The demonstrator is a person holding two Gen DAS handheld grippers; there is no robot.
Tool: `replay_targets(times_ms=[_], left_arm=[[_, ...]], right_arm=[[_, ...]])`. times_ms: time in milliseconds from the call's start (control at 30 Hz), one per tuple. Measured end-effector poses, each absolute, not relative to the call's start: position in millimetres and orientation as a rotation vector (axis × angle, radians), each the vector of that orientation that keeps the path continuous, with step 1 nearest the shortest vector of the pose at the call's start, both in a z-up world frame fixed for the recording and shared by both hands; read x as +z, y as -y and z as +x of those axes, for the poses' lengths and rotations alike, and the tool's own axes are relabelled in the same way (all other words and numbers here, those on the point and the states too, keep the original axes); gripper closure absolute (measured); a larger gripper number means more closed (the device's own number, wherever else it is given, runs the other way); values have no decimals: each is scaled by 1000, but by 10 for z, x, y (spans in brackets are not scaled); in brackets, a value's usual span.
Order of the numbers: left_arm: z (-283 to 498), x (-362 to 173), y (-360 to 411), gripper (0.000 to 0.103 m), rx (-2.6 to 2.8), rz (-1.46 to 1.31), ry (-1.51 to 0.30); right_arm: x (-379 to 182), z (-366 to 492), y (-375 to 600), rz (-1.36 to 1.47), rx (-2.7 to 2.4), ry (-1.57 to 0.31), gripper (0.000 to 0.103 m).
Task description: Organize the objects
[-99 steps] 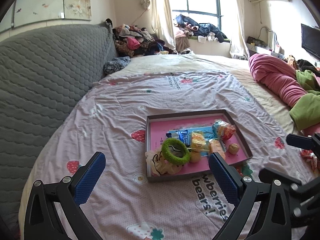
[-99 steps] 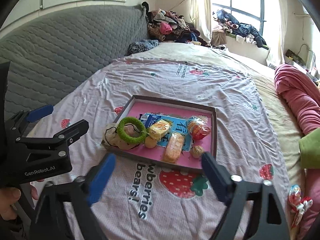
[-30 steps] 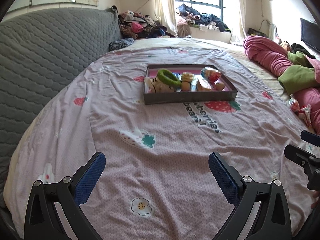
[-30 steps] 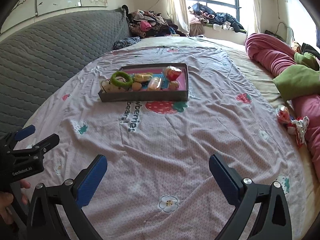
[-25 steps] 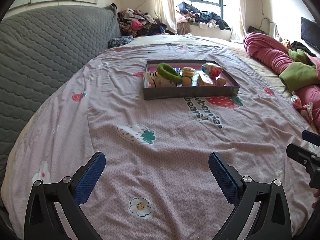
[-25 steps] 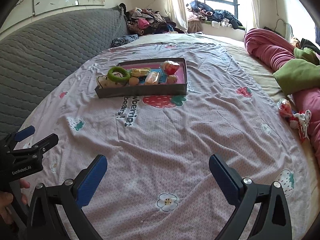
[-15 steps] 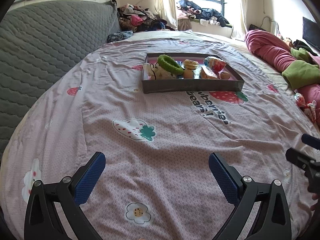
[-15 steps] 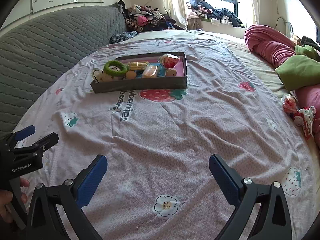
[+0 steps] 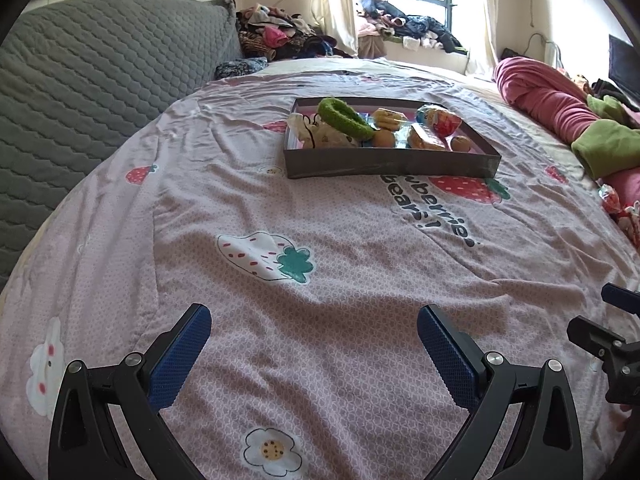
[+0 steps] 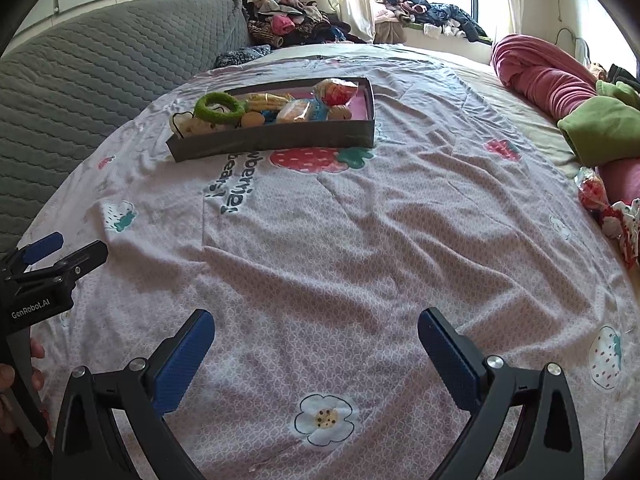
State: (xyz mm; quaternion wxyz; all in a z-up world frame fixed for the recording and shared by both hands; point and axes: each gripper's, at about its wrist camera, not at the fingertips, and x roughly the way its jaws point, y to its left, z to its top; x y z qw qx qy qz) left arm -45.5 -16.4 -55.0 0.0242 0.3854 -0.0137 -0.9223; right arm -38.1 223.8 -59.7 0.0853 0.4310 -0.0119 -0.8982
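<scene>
Tray (image 9: 390, 163) near wall hiding item bases, snack labels unreadable, candy wrapper (image 9: 610, 200) indistinct

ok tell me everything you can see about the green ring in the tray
The green ring is a fuzzy, bright green loop with an open centre. It sits at the tray's left end, tilted, propped on a pale crumpled bag and touching a small round brown item. Neither hand-held gripper is near it.
</scene>
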Motion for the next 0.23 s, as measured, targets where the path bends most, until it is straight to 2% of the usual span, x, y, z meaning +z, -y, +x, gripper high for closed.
replay_targets(times_ms=[233], left_arm=[[-462, -551, 142, 0, -2867, 1166, 61]], right_arm=[[-631, -420, -2216, 1299, -2675, 20, 0]])
